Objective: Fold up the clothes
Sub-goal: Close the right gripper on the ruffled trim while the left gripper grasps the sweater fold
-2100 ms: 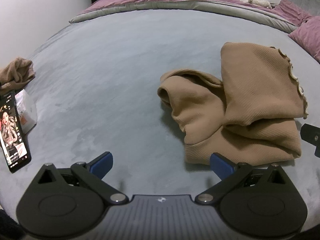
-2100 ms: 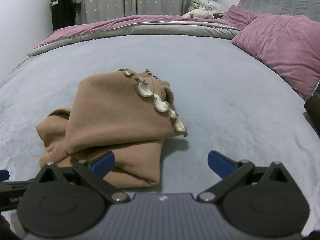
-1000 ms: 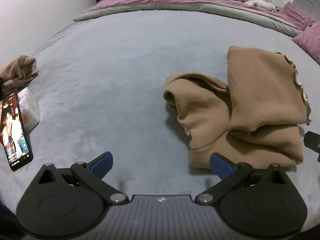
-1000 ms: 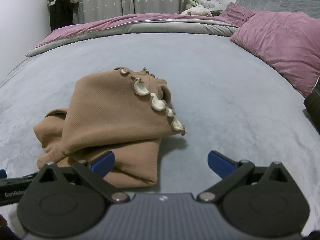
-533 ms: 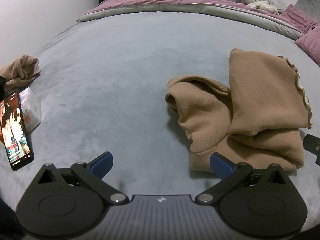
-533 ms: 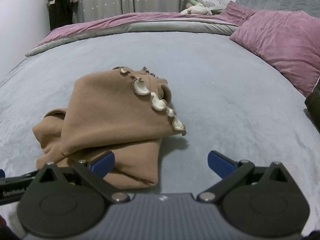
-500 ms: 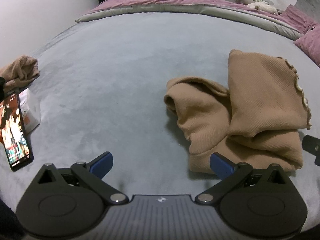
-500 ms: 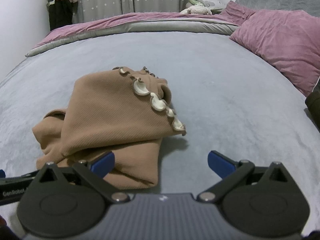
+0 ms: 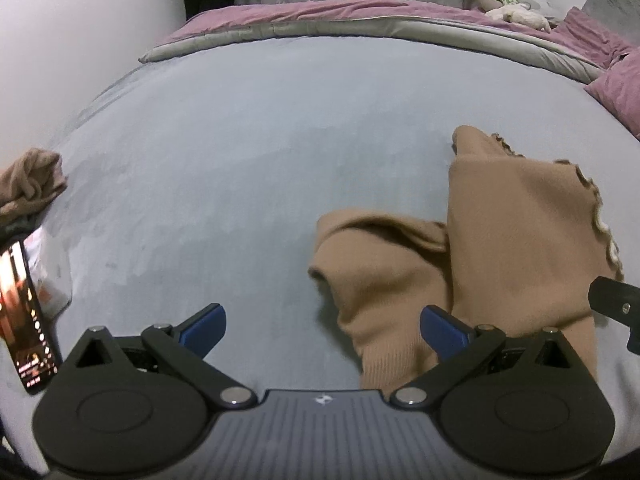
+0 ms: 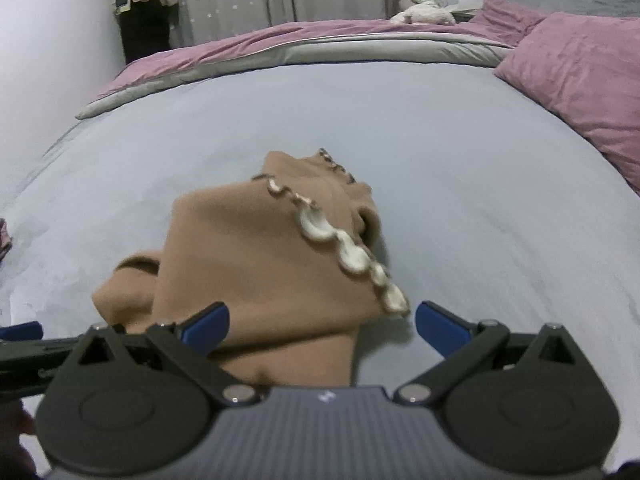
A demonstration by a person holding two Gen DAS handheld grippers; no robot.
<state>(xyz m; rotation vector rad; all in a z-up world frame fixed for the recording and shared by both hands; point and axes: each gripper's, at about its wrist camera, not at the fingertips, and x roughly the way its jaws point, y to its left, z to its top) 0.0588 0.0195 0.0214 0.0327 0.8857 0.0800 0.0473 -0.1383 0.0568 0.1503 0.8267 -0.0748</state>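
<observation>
Grey bedspread (image 9: 248,168) — no legible writing

Black left gripper (image 9: 322,330), blue fingertips (image 9: 204,326), silver screws

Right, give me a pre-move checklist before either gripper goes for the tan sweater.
1. Left gripper jaws open and holding nothing: ok.
2. Right gripper jaws open and holding nothing: ok.
3. Tan sweater lying flat and neatly folded: not ok, it is bunched, with a sleeve sticking out to the left.
4. Scalloped cream trim facing up and visible: ok.
5. Phone clear of the sweater: ok, at the bed's left edge.
6. Layers underneath smooth: cannot tell.
</observation>
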